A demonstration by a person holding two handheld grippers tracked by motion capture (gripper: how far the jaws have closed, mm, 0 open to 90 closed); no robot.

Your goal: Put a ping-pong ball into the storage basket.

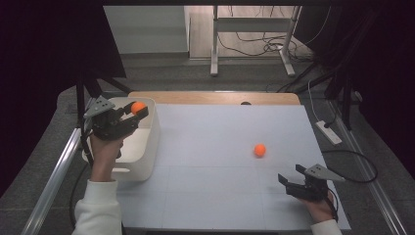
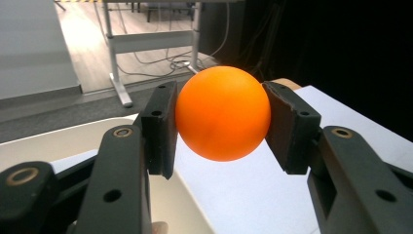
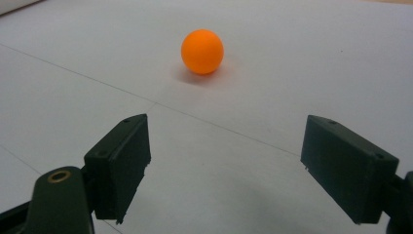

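A: How was clearance on the left?

B: Tight. The left gripper [image 1: 138,112] hung over the white bin [image 1: 149,147], pads clamped on an orange ball [image 2: 222,113]. The bin's walls blocked any low sideways pass there; the way in was from above.

A: And the right side?

B: The right gripper [image 1: 288,180] sat low near the front edge of the table [image 1: 210,196], jaws wide apart. Bare surface ran from it to the second ball [image 1: 260,150], nothing between.

A: Middle?

B: Open white top between bin and that ball. The ball itself was the one obstacle out there, well apart from the bin.
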